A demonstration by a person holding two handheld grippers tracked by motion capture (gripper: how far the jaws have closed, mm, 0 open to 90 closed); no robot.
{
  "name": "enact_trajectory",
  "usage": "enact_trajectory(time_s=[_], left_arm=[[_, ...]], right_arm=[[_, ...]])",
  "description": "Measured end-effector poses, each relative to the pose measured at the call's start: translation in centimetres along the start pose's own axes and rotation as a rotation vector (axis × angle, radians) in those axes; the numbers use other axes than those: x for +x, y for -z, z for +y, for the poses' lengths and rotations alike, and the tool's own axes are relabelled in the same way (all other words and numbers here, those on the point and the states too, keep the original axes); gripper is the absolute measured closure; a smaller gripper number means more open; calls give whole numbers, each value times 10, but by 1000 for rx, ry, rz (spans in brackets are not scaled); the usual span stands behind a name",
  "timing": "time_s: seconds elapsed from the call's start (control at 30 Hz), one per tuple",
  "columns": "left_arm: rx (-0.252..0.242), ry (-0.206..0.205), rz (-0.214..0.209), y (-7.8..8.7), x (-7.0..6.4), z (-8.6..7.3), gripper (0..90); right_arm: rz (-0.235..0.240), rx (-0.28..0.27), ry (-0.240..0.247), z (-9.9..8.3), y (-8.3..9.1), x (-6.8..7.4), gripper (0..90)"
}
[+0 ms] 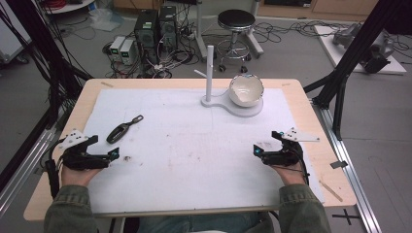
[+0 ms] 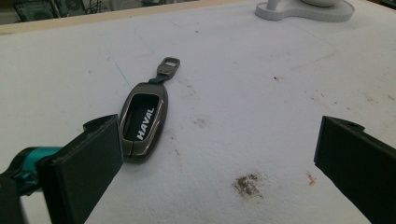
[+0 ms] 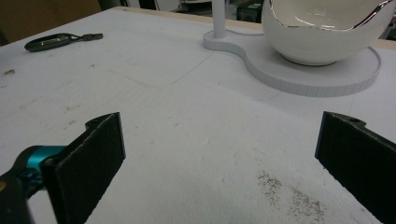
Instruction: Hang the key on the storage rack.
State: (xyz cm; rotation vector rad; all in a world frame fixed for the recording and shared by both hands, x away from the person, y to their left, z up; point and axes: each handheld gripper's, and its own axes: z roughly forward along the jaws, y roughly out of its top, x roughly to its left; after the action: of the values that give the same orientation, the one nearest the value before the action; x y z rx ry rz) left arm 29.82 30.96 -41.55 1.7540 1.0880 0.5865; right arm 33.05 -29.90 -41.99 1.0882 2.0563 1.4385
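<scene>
The key fob (image 2: 143,122) is seen lying flat near the table's left edge, its long axis running toward the far edge, just beyond the wide-open left gripper (image 1: 99,151); the right gripper (image 1: 270,146), likewise wide, is well apart.

Even, dim overhead light, soft low-resolution frames, faint shadows, slight glare on bowl rim (image 3: 322,25) at 1 o'clock.

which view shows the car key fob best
The left gripper view: the key fob lies close up, its HAVAL lettering and metal loop legible, just beyond the left gripper. The high view shows it small and dark; the right gripper view shows it far off, edge-on.
</scene>
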Motion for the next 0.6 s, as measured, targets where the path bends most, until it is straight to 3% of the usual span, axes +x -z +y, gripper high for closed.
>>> enact_trajectory(time_s=[0.6], left_arm=[[-1, 14, -1, 1, 1, 0, 17]], right_arm=[[-1, 11, -9, -1, 0, -1, 5]])
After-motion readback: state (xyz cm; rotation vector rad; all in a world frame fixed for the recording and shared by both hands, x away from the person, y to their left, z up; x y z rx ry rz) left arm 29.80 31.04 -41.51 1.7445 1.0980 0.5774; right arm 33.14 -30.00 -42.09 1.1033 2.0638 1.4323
